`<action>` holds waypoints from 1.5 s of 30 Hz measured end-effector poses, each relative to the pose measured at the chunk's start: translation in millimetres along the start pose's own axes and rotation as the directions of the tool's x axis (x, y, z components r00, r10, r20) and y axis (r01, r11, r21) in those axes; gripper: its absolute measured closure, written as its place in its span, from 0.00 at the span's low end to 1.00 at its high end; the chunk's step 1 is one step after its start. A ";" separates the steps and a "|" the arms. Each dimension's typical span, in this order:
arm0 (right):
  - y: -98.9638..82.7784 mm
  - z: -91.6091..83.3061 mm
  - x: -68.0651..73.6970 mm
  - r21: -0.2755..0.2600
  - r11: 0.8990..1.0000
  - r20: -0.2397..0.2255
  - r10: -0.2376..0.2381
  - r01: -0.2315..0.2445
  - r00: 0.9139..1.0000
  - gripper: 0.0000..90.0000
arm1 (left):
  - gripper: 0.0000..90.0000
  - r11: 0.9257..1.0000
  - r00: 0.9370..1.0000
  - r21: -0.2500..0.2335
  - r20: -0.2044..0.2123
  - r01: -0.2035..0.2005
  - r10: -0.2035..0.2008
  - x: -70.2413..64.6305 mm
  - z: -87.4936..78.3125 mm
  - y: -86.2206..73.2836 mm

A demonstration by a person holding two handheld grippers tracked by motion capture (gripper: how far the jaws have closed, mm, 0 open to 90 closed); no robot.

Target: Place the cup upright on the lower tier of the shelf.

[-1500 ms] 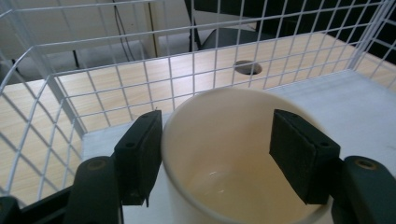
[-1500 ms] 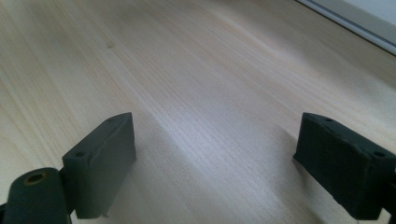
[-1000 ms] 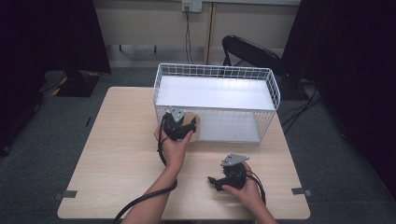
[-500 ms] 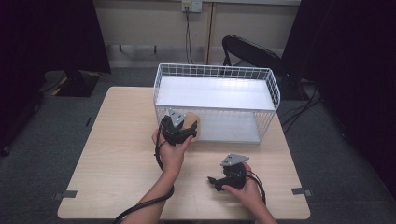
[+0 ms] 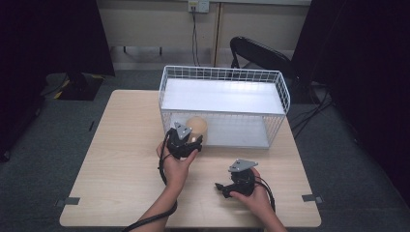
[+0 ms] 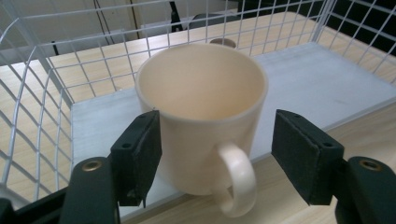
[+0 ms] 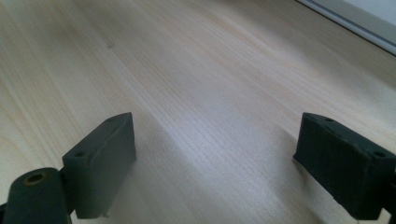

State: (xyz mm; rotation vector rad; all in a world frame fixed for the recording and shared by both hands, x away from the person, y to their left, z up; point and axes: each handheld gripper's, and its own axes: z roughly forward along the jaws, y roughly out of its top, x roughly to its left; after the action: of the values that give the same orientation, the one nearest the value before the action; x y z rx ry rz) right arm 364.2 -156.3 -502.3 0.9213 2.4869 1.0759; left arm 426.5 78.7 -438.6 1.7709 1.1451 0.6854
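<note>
Grasp in hand: the left tool, jaws just closing, half-open around the cream mug at the wire basket's 7 o'clock corner, needs its far pad seated before lifting; the right tool rests wide open, empty, on the worktop.

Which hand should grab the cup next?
Left. The left hand-held gripper already has the cup between its jaws at the basket. The right hand-held gripper is over bare table.
</note>
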 end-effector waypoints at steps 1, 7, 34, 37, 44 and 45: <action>0.0 0.0 0.0 0.000 1.000 0.000 0.000 0.000 1.000 0.12 | 0.40 1.000 1.000 0.010 0.001 -0.005 0.005 1.5 0.2 0.1; 0.0 0.0 0.0 0.000 1.000 0.000 0.000 0.000 1.000 0.12 | 0.48 1.000 1.000 0.015 -0.013 -0.012 0.013 4.0 4.5 -0.2; 0.0 0.1 -0.2 -0.001 1.000 -0.002 -0.001 0.001 1.000 0.12 | 0.51 0.999 0.999 0.039 0.003 0.037 -0.037 7.5 27.6 -0.3; 0.2 0.3 -0.7 -0.001 1.000 -0.005 -0.006 0.006 1.000 0.12 | 0.43 0.999 0.999 0.043 0.035 0.033 -0.034 6.6 20.8 -3.6; 0.2 0.4 -0.8 0.000 1.000 -0.006 -0.005 0.005 1.000 0.12 | 0.30 0.998 0.993 0.062 0.119 -0.003 -0.004 7.5 1.3 -7.9; 0.3 0.4 -0.8 0.000 1.000 -0.007 -0.005 0.005 1.000 0.12 | 0.29 0.998 0.992 0.062 0.125 -0.011 0.003 8.0 -1.7 -8.7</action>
State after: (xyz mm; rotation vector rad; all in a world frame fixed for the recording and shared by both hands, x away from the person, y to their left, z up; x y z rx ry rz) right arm 365.1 -156.5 -502.3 0.9124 2.4929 1.0795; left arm 424.8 88.1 -445.8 1.8448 1.0864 0.5399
